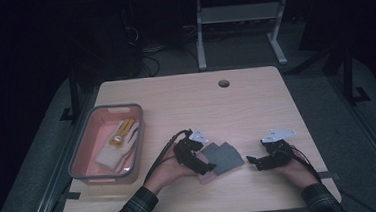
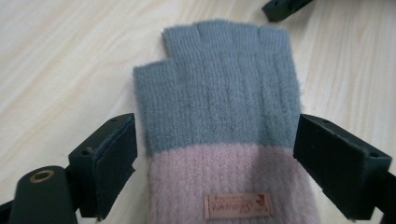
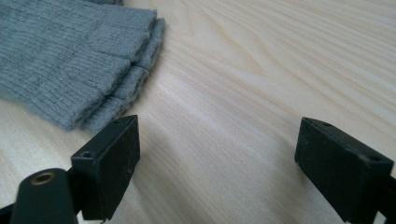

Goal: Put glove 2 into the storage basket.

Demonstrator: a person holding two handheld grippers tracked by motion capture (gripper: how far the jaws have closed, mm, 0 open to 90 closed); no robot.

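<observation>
A knitted fingerless glove [image 1: 223, 156], grey over the fingers and pink at the cuff, lies flat on the wooden table. In the left gripper view the glove [image 2: 219, 93] points away, and its pink cuff with a small brown label lies between the jaws. My left gripper [image 1: 205, 167] [image 2: 217, 158] is open, with its pads standing just off the cuff's two sides. To the right of the glove, my right gripper [image 1: 254, 161] [image 3: 217, 158] is open over bare wood. The glove's grey finger end [image 3: 70, 60] sits up and to the left of its jaws.
A pink bin with a grey rim [image 1: 103, 109] stands at the table's left and holds a white glove with yellow trim [image 1: 116, 146]. A cable hole [image 1: 223, 83] is near the far edge. A tip of the right gripper's jaw [image 2: 280, 7] shows beyond the glove.
</observation>
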